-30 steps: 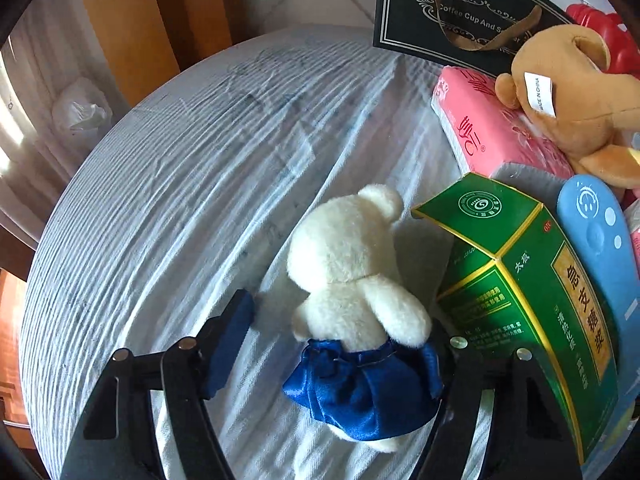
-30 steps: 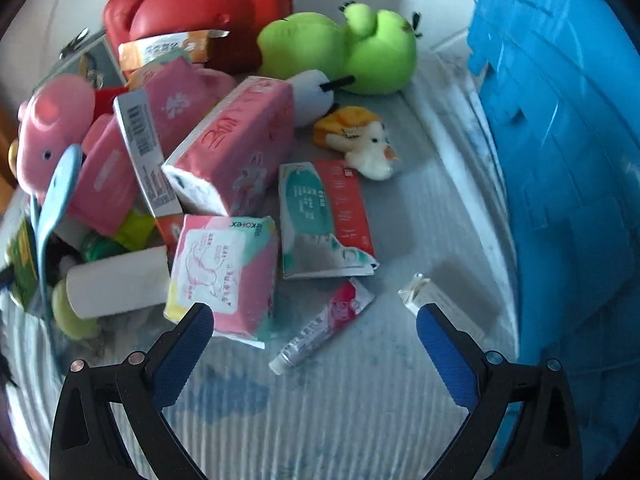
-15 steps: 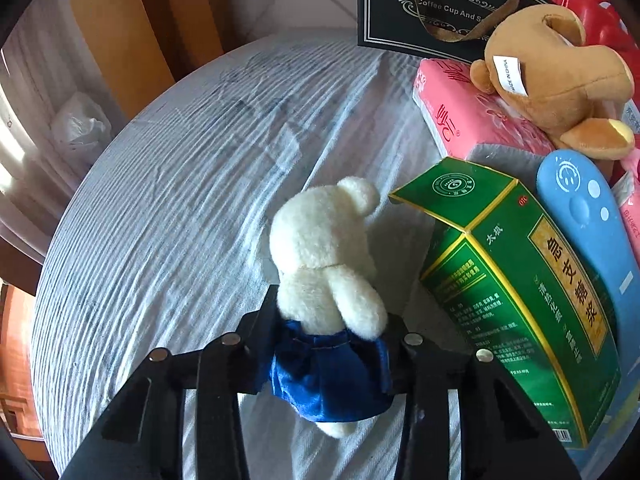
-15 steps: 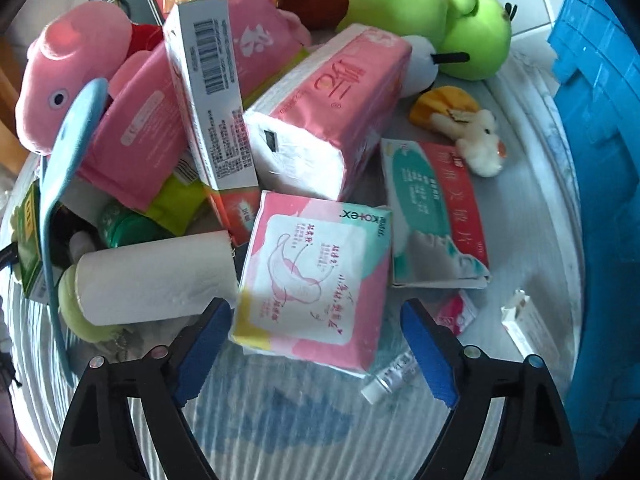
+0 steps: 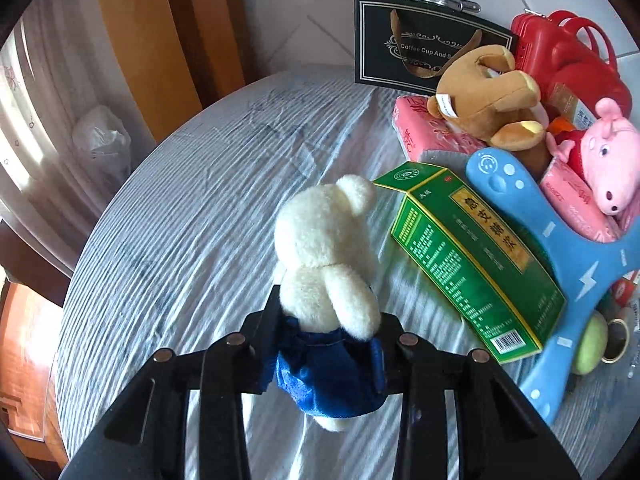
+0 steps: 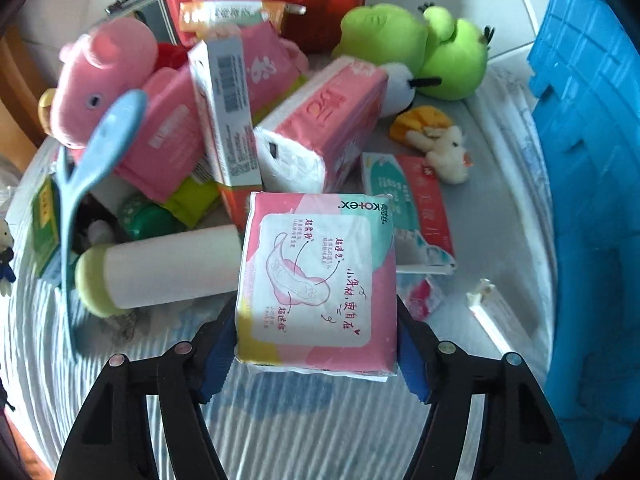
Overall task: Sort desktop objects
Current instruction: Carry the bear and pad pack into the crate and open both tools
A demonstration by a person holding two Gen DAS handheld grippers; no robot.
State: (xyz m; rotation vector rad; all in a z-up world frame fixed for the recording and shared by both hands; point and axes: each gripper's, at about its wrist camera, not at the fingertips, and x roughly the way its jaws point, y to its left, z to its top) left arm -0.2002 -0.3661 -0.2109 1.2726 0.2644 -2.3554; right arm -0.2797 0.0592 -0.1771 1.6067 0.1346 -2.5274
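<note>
Left gripper (image 5: 324, 354) closing on the cream plush bear's (image 5: 326, 256) blue skirt; right gripper (image 6: 316, 354) closing around a pink sanitary-pad packet (image 6: 318, 280). Both soft; either may slip free beside the green box (image 5: 468, 264).

The left tongs (image 5: 326, 350) are closing on the blue skirt of a white plush bear (image 5: 326, 248), their pads pressing it from both sides. The bear's head points away from the camera, above the striped cloth of the desk (image 5: 192, 216). Just to its right lies a green carton (image 5: 472, 264), with a blue plastic paddle (image 5: 532, 216) resting over it. Behind them are a brown plush toy (image 5: 486, 94), a pink pig toy (image 5: 612, 164) and a black gift bag (image 5: 424, 44).
</note>
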